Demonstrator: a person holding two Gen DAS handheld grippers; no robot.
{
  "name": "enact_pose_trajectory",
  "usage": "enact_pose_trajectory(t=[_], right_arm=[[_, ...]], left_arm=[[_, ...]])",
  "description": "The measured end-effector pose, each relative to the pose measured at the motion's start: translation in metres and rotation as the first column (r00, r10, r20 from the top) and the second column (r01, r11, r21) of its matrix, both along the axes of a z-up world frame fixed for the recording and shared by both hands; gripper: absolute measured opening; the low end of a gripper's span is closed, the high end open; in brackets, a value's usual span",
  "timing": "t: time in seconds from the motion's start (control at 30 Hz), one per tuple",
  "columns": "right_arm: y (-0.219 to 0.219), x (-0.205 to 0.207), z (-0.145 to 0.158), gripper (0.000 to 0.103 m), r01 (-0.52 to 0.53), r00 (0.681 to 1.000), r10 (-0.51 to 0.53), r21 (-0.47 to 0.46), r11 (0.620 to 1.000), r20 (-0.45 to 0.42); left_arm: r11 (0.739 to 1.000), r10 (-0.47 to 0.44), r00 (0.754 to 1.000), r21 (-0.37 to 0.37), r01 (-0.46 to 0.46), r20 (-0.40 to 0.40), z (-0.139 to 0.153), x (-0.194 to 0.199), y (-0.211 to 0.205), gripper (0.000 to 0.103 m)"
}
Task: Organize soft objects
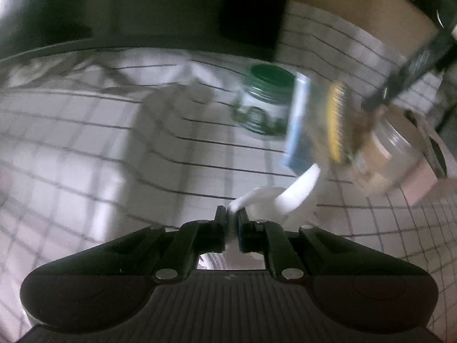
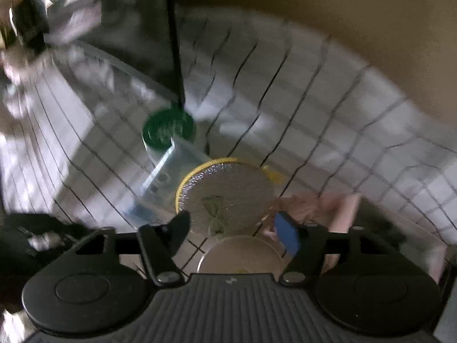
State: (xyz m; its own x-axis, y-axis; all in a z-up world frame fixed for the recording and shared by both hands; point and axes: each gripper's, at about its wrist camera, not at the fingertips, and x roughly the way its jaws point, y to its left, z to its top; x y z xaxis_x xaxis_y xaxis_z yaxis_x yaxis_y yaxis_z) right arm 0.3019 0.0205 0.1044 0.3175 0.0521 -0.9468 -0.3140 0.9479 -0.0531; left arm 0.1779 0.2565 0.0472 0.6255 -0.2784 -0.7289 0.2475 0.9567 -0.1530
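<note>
- The left hand-held gripper [image 1: 232, 214] has its two fingers pressed close together, clamped on a thin white soft piece [image 1: 274, 200] that curls up and off to the right of the fingertips; what it is exactly I cannot make out through the blur.
- The white piece hangs above a bench spread with a white checked cloth [image 1: 114, 148], which is rumpled into folds toward the far edge.
- Beyond the left fingers stands a jar with a green lid [image 1: 264, 100], upright on the cloth.
- Just right of it is a light blue packet [image 1: 297, 125], then a yellow-rimmed round object [image 1: 335, 123], then a clear jar with brownish contents [image 1: 380, 154], all smeared by motion.
- The right hand-held gripper [image 2: 237, 228] has its fingers spread well apart, with nothing between them; one finger carries a blue pad [image 2: 287, 235].
- Seen from the right wrist, the yellow-rimmed disc [image 2: 225, 197] lies just ahead of the open fingers, with the blue packet [image 2: 162, 183] and green lid [image 2: 168, 130] beyond to the left.
- A pinkish soft thing [image 2: 322, 205] lies beside the right finger, too blurred to identify.
</note>
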Motion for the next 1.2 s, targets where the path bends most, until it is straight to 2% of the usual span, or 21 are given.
enact_pose_trajectory(t=[0.13, 0.2, 0.3, 0.4, 0.43, 0.47, 0.5, 0.73, 0.83, 0.9, 1.0, 1.07, 1.13, 1.2], right_arm=[[0.01, 0.03, -0.03, 0.052, -0.009, 0.993, 0.005, -0.036, 0.999, -0.116], [0.012, 0.04, -0.041, 0.047, -0.002, 0.984, -0.005, -0.041, 0.999, -0.176], [0.016, 0.045, -0.056, 0.037, -0.006, 0.976, -0.01, -0.075, 0.997, -0.217], [0.021, 0.046, -0.061, 0.034, -0.025, 0.973, 0.001, -0.104, 0.994, -0.232], [0.023, 0.045, -0.059, 0.029, -0.036, 0.972, 0.01, -0.106, 0.994, -0.233], [0.025, 0.044, -0.057, 0.012, -0.042, 0.972, 0.016, -0.105, 0.994, -0.233], [0.026, 0.043, -0.055, 0.003, -0.044, 0.972, 0.018, -0.108, 0.993, -0.235], [0.026, 0.023, -0.025, 0.003, -0.047, 0.985, 0.032, -0.09, 0.995, -0.168], [0.034, 0.015, -0.011, 0.004, -0.083, 0.985, 0.067, -0.091, 0.992, -0.159], [0.039, 0.011, -0.011, 0.009, -0.092, 0.983, 0.071, -0.121, 0.988, -0.168], [0.048, 0.01, -0.016, 0.014, -0.069, 0.982, 0.047, -0.113, 0.991, -0.184], [0.058, 0.006, -0.024, 0.015, -0.076, 0.978, 0.06, -0.075, 0.994, -0.197], [0.066, -0.002, -0.031, 0.021, -0.05, 0.977, 0.046, -0.013, 0.999, -0.21], [0.073, -0.014, -0.035, 0.023, -0.023, 0.985, 0.025, 0.013, 1.0, -0.169]], left_arm=[[0.996, 0.074, 0.997, -0.048, -0.073, 0.01, 0.004, -0.004, 0.026, 0.01], [0.993, 0.099, 0.995, -0.065, -0.097, 0.02, 0.006, -0.007, 0.036, 0.01], [0.988, 0.123, 0.992, -0.097, -0.12, 0.027, 0.009, -0.008, 0.044, 0.01], [0.985, 0.127, 0.991, -0.117, -0.123, 0.029, 0.011, -0.009, 0.046, 0.01], [0.986, 0.125, 0.992, -0.119, -0.121, 0.03, 0.011, -0.009, 0.046, 0.01], [0.986, 0.122, 0.992, -0.12, -0.117, 0.033, 0.012, -0.009, 0.046, 0.01], [0.986, 0.118, 0.992, -0.12, -0.113, 0.036, 0.013, -0.009, 0.044, 0.01], [0.99, 0.091, 0.995, -0.117, -0.084, 0.052, 0.016, -0.002, 0.039, 0.01], [0.99, 0.075, 0.996, -0.121, -0.07, 0.041, 0.012, 0.0, 0.035, 0.01], [0.99, 0.067, 0.997, -0.126, -0.062, 0.032, 0.008, -0.001, 0.032, 0.01], [0.987, 0.067, 0.997, -0.148, -0.062, 0.025, 0.005, -0.004, 0.032, 0.01], [0.985, 0.074, 0.997, -0.159, -0.07, 0.02, 0.003, -0.007, 0.035, 0.01], [0.982, 0.084, 0.996, -0.169, -0.08, 0.019, 0.003, -0.011, 0.038, 0.01], [0.98, 0.096, 0.995, -0.18, -0.09, 0.022, 0.004, -0.014, 0.044, 0.01]])
